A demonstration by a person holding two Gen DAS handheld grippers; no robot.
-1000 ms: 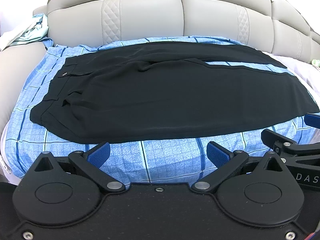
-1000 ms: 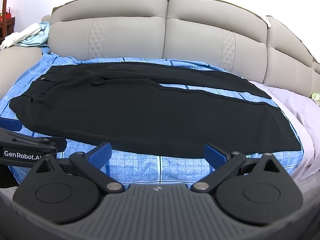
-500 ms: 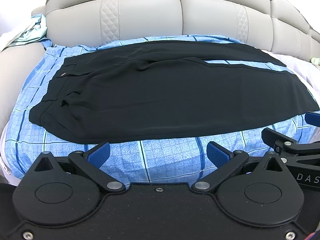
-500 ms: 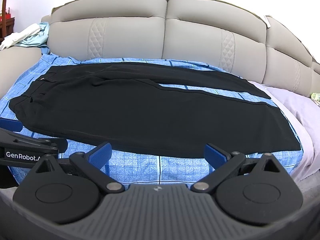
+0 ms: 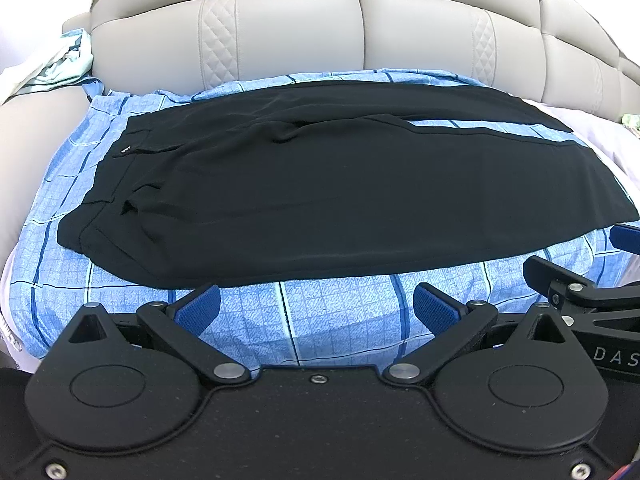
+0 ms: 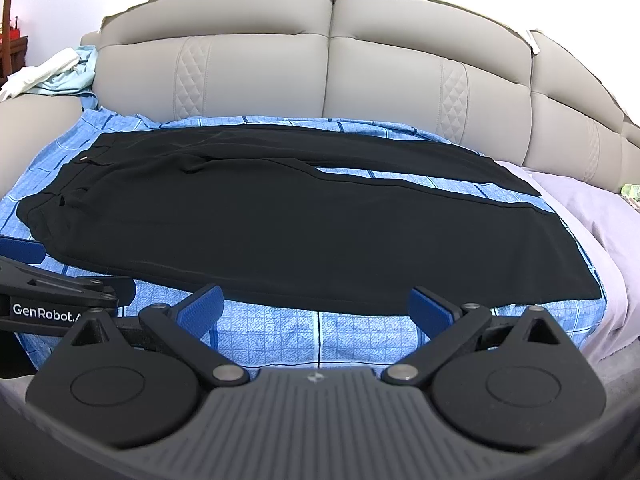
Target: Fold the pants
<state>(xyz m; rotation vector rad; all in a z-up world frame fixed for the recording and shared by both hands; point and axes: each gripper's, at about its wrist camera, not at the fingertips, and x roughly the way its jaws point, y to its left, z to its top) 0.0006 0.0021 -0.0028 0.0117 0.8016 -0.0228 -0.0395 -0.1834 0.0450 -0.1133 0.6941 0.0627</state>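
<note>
Black pants point(image 5: 320, 184) lie flat, seemingly unfolded, waistband left.

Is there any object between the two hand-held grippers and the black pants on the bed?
Nothing visible stands in the way. Both the left hand-held gripper and the right hand-held gripper are open, just short of the near edge of the black pants. Only a strip of the blue checked sheet lies between them.
</note>
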